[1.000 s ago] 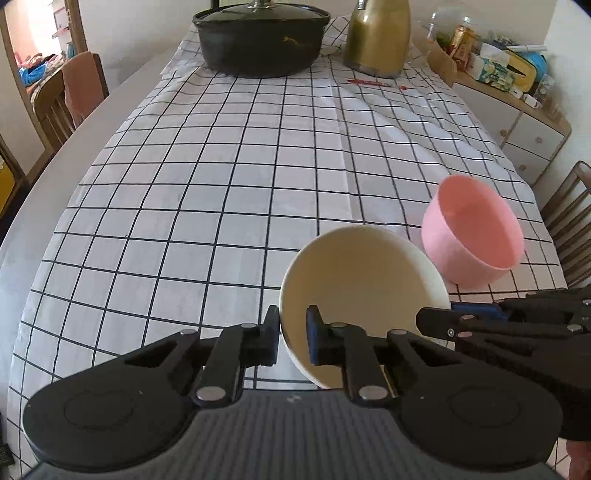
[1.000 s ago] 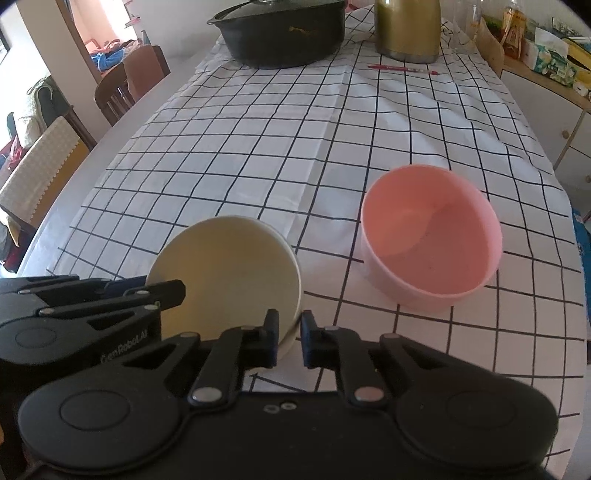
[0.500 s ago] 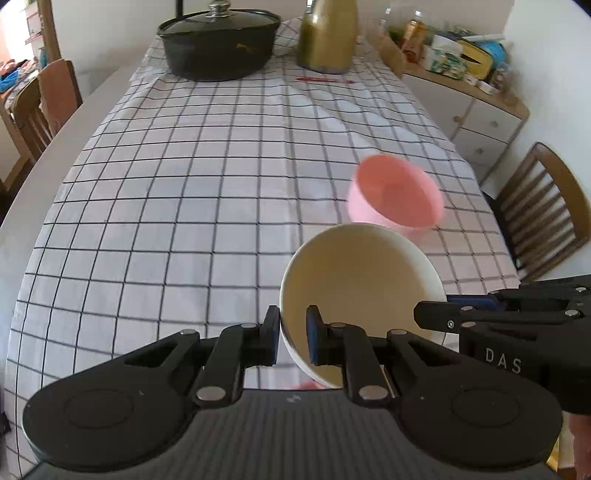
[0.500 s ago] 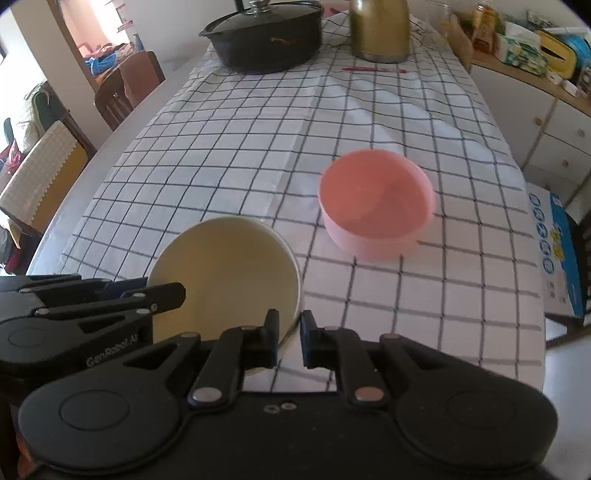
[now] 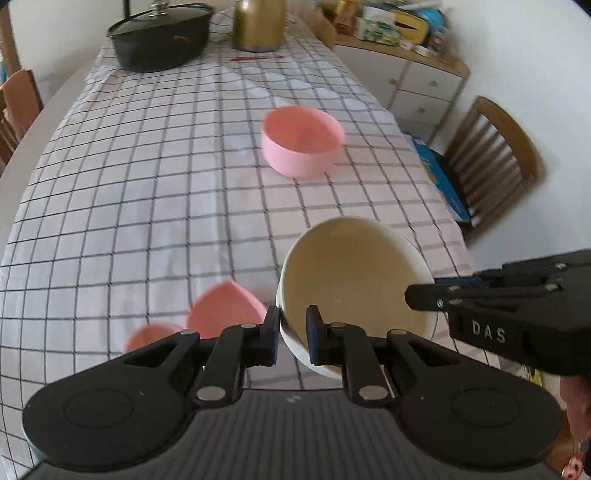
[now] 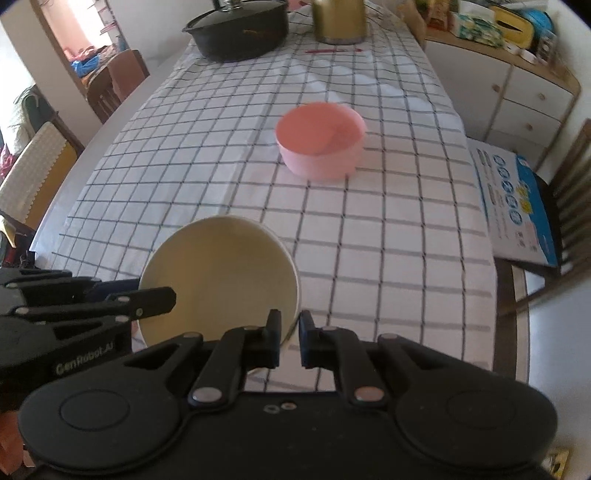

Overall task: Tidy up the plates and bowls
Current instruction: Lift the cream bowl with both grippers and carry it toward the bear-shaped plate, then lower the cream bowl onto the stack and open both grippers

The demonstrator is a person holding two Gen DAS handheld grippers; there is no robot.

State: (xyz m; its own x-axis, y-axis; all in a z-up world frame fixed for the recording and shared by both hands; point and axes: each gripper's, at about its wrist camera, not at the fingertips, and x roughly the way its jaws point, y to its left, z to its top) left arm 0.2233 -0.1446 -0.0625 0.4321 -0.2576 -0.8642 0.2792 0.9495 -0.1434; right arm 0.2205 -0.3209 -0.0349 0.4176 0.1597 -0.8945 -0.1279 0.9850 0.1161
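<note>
A cream bowl (image 5: 354,280) is held in the air above the near end of the checked tablecloth. My left gripper (image 5: 293,326) is shut on its left rim. My right gripper (image 6: 289,334) is shut on its right rim, and the bowl also shows in the right wrist view (image 6: 218,280). A pink bowl (image 5: 301,142) stands upright on the cloth further out, also in the right wrist view (image 6: 319,146). Two pink pieces (image 5: 221,308) lie on the cloth just below my left gripper; their shape is blurred.
A black lidded pot (image 5: 160,37) and a gold kettle (image 5: 256,24) stand at the table's far end, with a red pen (image 5: 255,58) beside them. A sideboard (image 5: 410,81) and a wooden chair (image 5: 491,162) are to the right. Chairs (image 6: 40,173) line the left.
Both grippers have lifted the cream bowl up and pulled it back towards the near table edge. The pink bowl now looks farther away, and pink pieces have come into view below.
</note>
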